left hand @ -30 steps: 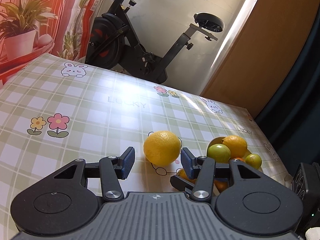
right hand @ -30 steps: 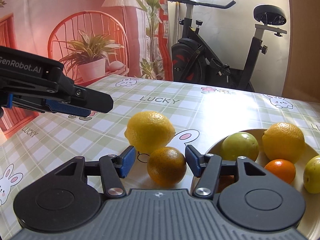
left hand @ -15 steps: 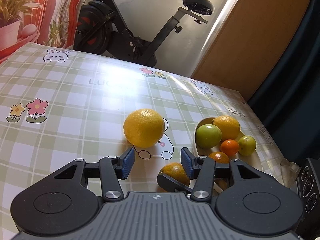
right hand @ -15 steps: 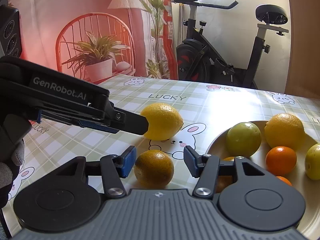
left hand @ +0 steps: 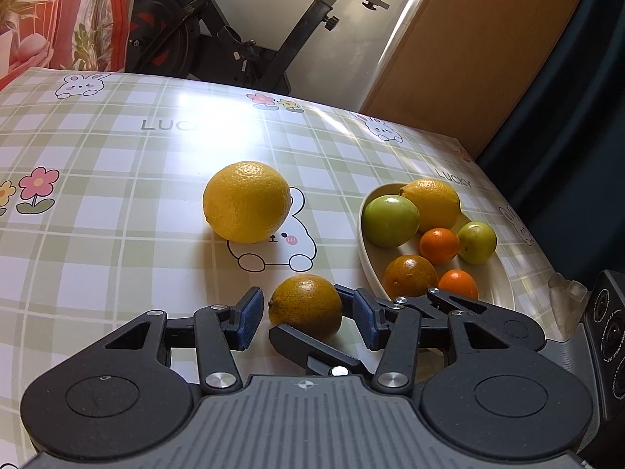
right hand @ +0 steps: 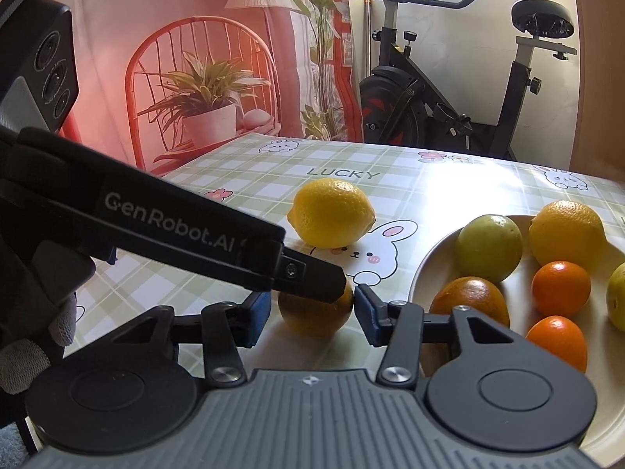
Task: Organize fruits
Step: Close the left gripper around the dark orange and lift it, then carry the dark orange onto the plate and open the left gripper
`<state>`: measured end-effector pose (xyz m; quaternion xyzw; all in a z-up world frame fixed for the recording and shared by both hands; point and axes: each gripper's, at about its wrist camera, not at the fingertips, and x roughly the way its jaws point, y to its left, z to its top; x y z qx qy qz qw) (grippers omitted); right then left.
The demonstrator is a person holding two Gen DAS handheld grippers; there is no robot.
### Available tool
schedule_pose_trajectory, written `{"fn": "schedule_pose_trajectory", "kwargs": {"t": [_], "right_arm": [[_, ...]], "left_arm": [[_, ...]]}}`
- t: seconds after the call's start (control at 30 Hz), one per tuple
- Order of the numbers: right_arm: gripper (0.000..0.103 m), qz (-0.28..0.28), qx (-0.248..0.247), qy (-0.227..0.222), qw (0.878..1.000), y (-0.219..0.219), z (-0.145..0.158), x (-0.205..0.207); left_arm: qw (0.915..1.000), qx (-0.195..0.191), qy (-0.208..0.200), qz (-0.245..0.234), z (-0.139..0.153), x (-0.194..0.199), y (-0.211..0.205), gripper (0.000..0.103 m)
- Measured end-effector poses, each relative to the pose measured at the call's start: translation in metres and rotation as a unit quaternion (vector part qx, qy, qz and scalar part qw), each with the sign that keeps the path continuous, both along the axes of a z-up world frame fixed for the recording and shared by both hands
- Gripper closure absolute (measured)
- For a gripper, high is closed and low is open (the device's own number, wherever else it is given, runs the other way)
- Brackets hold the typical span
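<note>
Right wrist view shows your right gripper (right hand: pixel 310 305) closing its jaws around the dark orange (right hand: pixel 312 314) on the tablecloth (right hand: pixel 449 195); the right pad touches it, the left pad is just beside. Your left gripper (left hand: pixel 304 318) is apart, holding nothing, its finger tip (right hand: pixel 324 279) over the same orange. Ahead lies the lemon (right hand: pixel 331 218); to the right stands the plate (right hand: pixel 429 262) with fruits.
</note>
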<state>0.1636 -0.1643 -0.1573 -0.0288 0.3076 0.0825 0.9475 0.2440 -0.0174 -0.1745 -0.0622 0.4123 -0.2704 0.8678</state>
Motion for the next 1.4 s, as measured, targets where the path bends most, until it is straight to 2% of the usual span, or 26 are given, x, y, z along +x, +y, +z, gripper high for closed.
{"fn": "schedule_pose_trajectory", "kwargs": {"t": [0.4, 0.8, 1.03, 1.27, 1.4], "right_arm": [[0.056, 0.003, 0.020, 0.017, 1.000, -0.006, -0.002, 0.003], [0.056, 0.008, 0.022, 0.021, 1.000, -0.007, -0.002, 0.005], [0.057, 0.017, 0.021, 0.019, 0.999, -0.005, -0.003, 0.003], [0.057, 0.023, 0.031, -0.034, 0.999, -0.009, 0.005, -0.017], [0.057, 0.004, 0.047, -0.064, 0.997, -0.020, 0.014, -0.032]], "left_arm": [[1.0000, 0.000, -0.002, 0.009, -0.005, -0.005, 0.001, 0.058], [0.9997, -0.006, -0.010, 0.022, -0.007, -0.011, 0.003, 0.057], [0.9991, 0.004, -0.030, 0.030, -0.001, -0.021, 0.001, 0.057], [0.9979, 0.006, -0.060, 0.023, 0.020, -0.039, -0.013, 0.058], [0.9963, 0.016, -0.084, 0.003, 0.032, -0.045, -0.035, 0.057]]}}
